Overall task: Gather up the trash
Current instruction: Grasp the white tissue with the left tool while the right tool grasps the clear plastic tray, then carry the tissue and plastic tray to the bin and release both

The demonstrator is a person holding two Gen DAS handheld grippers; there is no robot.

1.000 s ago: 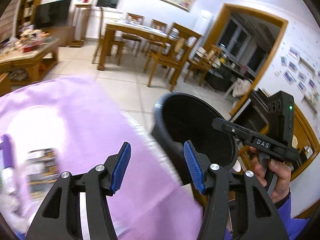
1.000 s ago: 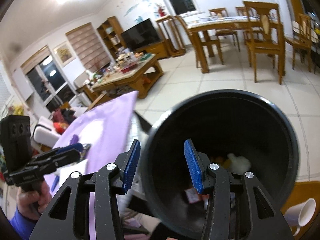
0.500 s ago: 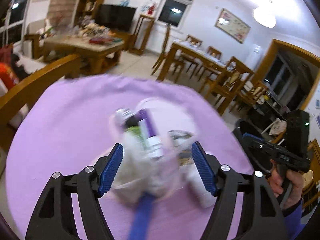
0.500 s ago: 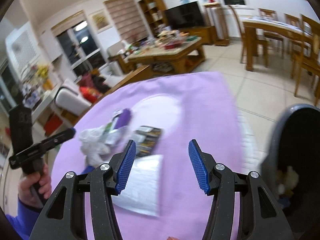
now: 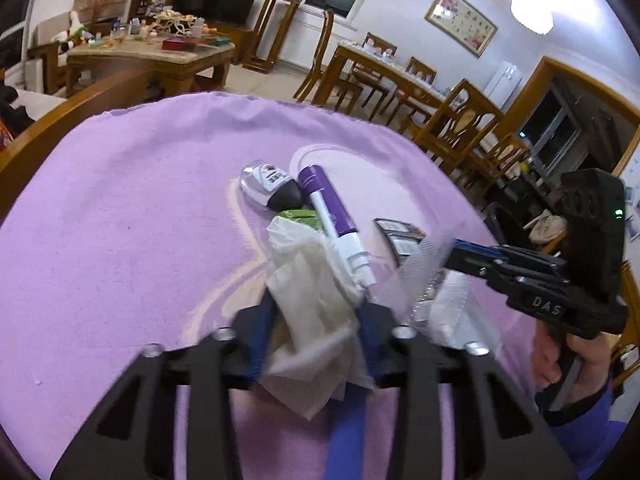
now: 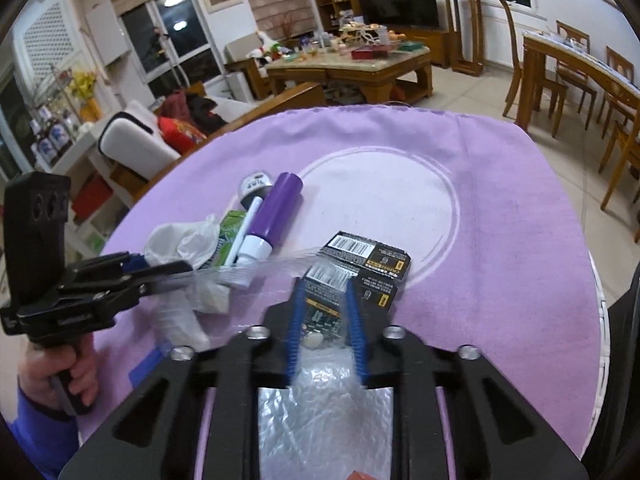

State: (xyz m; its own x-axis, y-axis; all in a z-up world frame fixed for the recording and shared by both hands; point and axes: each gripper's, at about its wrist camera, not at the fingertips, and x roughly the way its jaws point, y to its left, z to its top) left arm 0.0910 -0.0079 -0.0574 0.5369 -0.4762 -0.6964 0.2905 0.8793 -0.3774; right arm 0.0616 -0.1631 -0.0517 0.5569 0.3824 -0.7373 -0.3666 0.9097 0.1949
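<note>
Trash lies on a purple tablecloth (image 5: 120, 240). My left gripper (image 5: 314, 304) has a crumpled white tissue (image 5: 308, 280) filling the gap between its blue pads, and its jaws are closing on it. A purple-and-white marker (image 5: 328, 208), a black-and-white bottle (image 5: 272, 192) and a green packet (image 5: 300, 216) lie just beyond. My right gripper (image 6: 324, 312) is shut on a clear bubble-wrap sheet (image 6: 320, 400), right in front of two black barcode boxes (image 6: 368, 256). In the left wrist view the right gripper (image 5: 456, 246) shows the sheet (image 5: 428, 256) blurred at its tips. The left gripper (image 6: 168, 270) is at the left.
A blue pen (image 5: 344, 420) lies under the left gripper. The black bin's rim (image 6: 624, 320) shows past the table's right edge. A wooden sofa arm (image 5: 60, 120) borders the table's far left. Chairs and a dining table (image 5: 400, 80) stand beyond. A hand (image 6: 60, 372) holds each gripper.
Both grippers swung from the black bin back over the table. The left one closed around the white tissue, and the right one shut on the clear sheet.
</note>
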